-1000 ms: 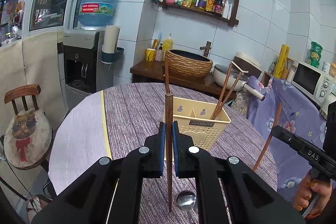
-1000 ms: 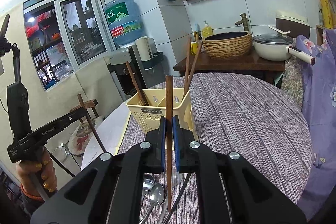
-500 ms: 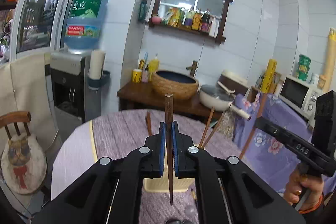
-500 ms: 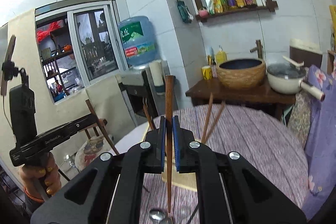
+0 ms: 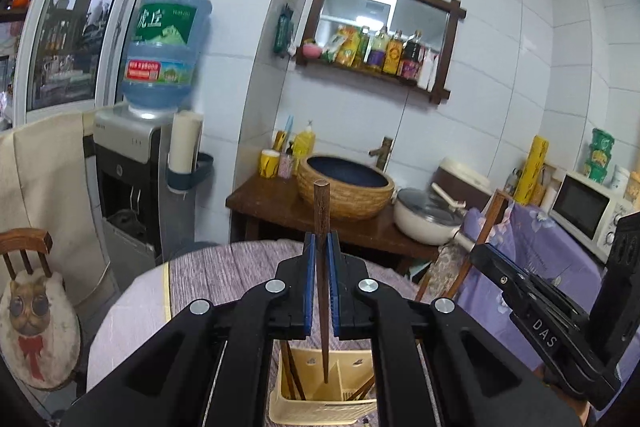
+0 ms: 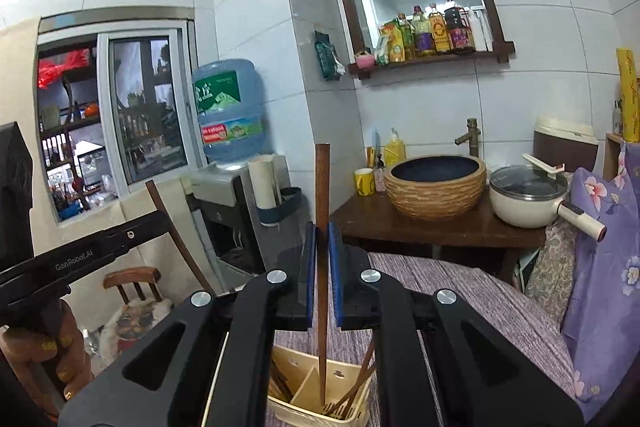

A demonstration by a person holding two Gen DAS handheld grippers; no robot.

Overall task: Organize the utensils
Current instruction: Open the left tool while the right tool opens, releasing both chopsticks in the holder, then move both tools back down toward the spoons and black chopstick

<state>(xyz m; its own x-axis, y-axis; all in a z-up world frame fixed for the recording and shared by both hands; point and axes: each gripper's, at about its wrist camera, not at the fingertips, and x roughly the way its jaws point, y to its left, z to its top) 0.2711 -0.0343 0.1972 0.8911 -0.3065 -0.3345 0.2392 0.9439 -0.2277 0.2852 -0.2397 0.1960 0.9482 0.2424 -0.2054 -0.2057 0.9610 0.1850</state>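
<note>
Now: both chopsticks raised over the caddy

Compared with a second ago, both units have risen; the yellow caddy (image 5: 324, 401) has dropped to the bottom centre of each frame. The left gripper (image 5: 320, 291) has its fingers pinching a brown chopstick (image 5: 321, 227) upright, its tip low over the caddy's compartments. The right gripper (image 6: 322, 283) likewise pinches a second chopstick (image 6: 322, 195), tip at the divider. Several chopsticks already stand inside. Judgement: insertion is imminent; release has not occurred. The purple-clothed desk (image 6: 460, 291) lies beneath.
</note>
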